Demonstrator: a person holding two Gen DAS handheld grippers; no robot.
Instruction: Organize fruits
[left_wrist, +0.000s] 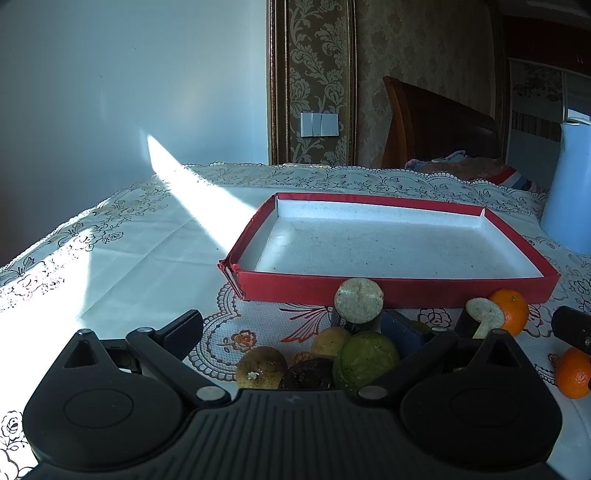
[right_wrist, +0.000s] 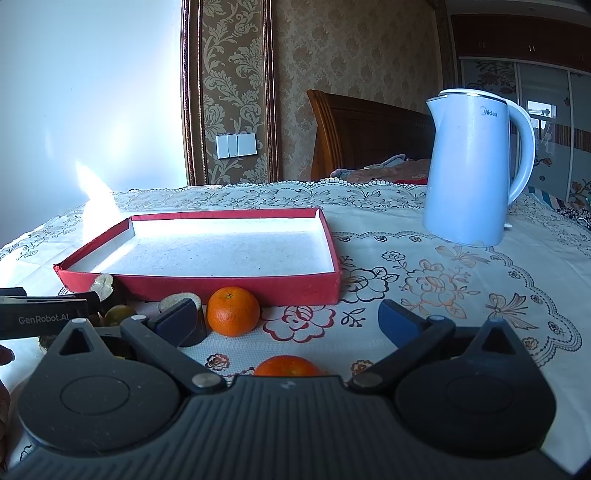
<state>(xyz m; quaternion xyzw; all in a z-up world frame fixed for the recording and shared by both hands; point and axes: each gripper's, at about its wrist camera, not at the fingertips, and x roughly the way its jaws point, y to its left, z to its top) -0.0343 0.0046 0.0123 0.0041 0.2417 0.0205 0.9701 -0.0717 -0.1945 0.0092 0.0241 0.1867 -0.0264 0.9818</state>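
Left wrist view: my left gripper (left_wrist: 295, 328) has its jaws spread wide, holding nothing. Between them, low at 6 o'clock, sits a huddle of fruit: a green fruit (left_wrist: 365, 360) at the right, a brownish fruit (left_wrist: 260, 367) at the left, a dark fruit (left_wrist: 308, 374) between those two, and a yellowish fruit (left_wrist: 330, 341) just behind. Beyond the huddle stand two dark cut pieces with pale round faces, the nearer one (left_wrist: 359, 301) touching the front wall of the red tray (left_wrist: 369, 290), the other (left_wrist: 484, 312) at 3 o'clock. An orange (left_wrist: 511, 310) sits just beside that second piece, against the tray's right corner. A second orange (left_wrist: 572, 373) lies at 4 o'clock by the frame edge. The tray's white floor holds no fruit. A kettle (left_wrist: 569, 192) stands at 2 o'clock on the tablecloth (left_wrist: 129, 251).

Right wrist view: my right gripper (right_wrist: 288, 325) is also spread wide, gripping nothing. An orange (right_wrist: 232, 311) sits at 11 o'clock of the gap, just in front of the tray (right_wrist: 229, 290). The second orange (right_wrist: 288, 367) lies between the jaws, close to the gripper body and half hidden by it. One cut piece (right_wrist: 184, 321) stands behind my left finger. The other gripper (right_wrist: 44, 317) enters at 9 o'clock. The kettle (right_wrist: 472, 166) stands at 1 o'clock, well apart from the tray.
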